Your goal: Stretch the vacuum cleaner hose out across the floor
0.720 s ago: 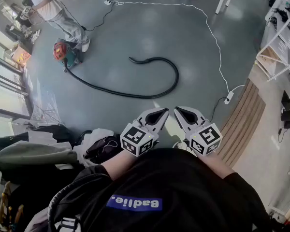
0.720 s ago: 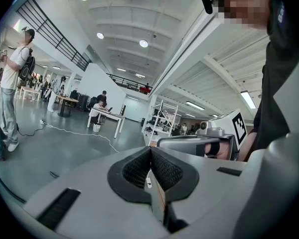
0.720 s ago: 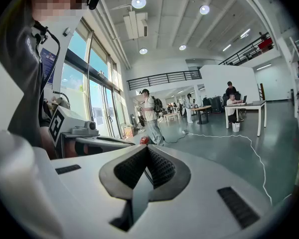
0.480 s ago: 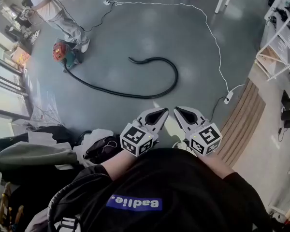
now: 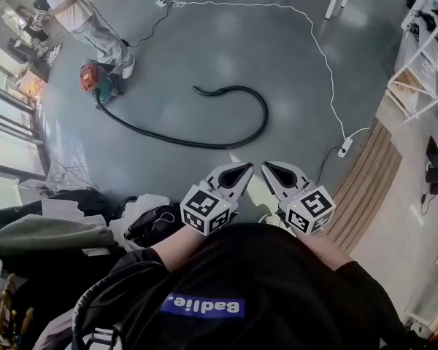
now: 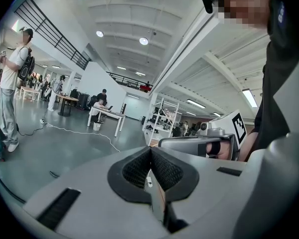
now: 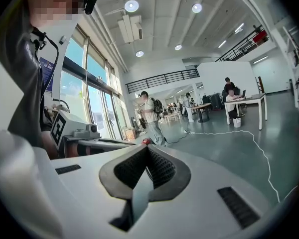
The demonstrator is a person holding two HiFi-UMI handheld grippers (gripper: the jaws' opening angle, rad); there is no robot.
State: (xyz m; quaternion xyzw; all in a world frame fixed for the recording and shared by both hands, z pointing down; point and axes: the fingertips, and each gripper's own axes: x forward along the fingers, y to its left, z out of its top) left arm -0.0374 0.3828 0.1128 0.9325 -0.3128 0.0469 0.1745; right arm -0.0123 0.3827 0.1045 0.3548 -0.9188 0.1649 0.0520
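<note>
Vacuum cleaner hose (image 5: pixel 204 146): not in hand. It lies on the grey floor (image 5: pixel 204 42) well ahead of you, in a loose hook.

- Fingers (image 6: pixel 164 171) of the left gripper (image 6: pixel 150 151): pressed together, ribbed pads meeting, nothing between them. Same on the right gripper (image 7: pixel 147 151): fingers (image 7: pixel 162 168) closed on nothing.
- In the head view you carry both grippers side by side, close against your body, the left gripper (image 5: pixel 247 168) and right gripper (image 5: pixel 269 168) with tips near each other and aimed a little below level. Reads as a carry posture, not a reach; the hose is too far off to take from here.
- Hose layout: one end runs to the red-and-green vacuum cleaner (image 5: pixel 95 79) at far left, beside a standing person's feet (image 5: pixel 128 68). From there it sweeps toward you, bends round on the right and curls back, the free end (image 5: pixel 197 89) lying near mid-floor. That curl is the slack to pull out.
- Judgement: the task is not yet begun. You likely need to walk up, open one pair of fingers and take the free end.
- Watch the white cable (image 5: pixel 323 60) and its power strip (image 5: pixel 344 146) on the right; a hose dragged that way could snag them.
</note>
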